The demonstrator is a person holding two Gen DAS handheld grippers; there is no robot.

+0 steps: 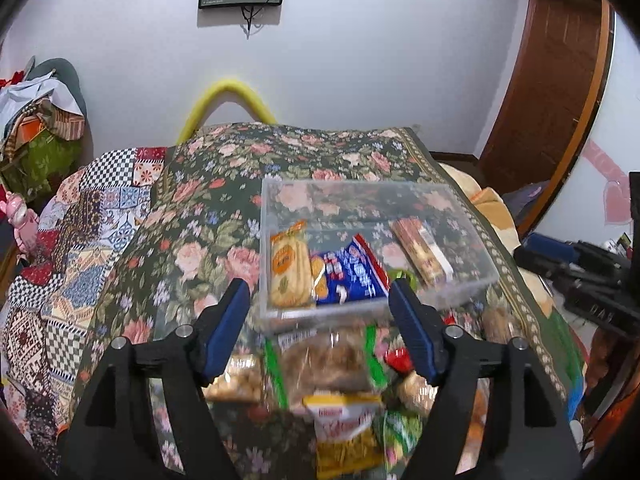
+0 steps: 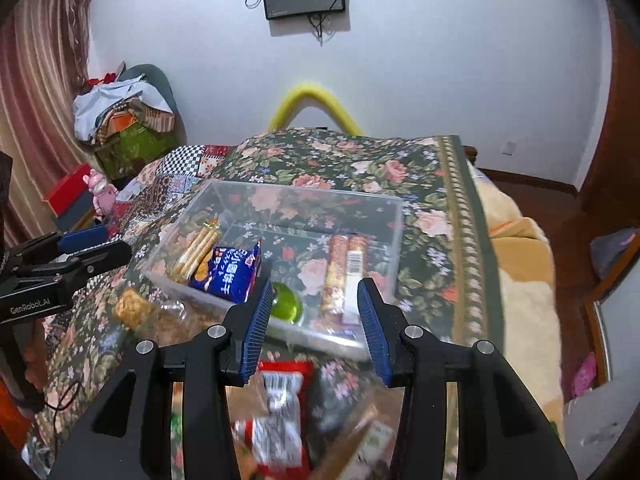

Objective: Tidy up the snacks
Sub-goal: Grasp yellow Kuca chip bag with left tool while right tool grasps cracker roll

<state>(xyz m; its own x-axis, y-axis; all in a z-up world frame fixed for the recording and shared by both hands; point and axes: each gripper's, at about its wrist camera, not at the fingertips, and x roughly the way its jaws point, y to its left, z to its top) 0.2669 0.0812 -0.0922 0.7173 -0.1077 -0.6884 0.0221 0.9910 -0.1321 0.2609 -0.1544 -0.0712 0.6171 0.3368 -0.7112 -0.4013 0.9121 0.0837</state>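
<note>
From my left gripper (image 1: 320, 292) I look down on a clear plastic box (image 1: 460, 216) sitting on the floral cloth (image 1: 224, 184) that covers the worktop. Its jaws stand apart with nothing between the pads. Inside the box a cracker pack (image 1: 289, 270) stands against the left wall, a blue biscuit packet (image 1: 352, 272) leans beside it, and a brown wafer bar (image 1: 422, 252) lies toward the right. A green jelly cup (image 2: 286, 302) shows in the right wrist view at the box's near wall, between the blue packet and the bar. My right gripper (image 2: 316, 312) hovers over that near edge; its jaws are parted and grip nothing. Loose snacks lie blurred in front of the box: a yellow-labelled bag (image 1: 344, 432) under the left gripper, a red-and-white wrapper (image 2: 280, 408) under the right.
</note>
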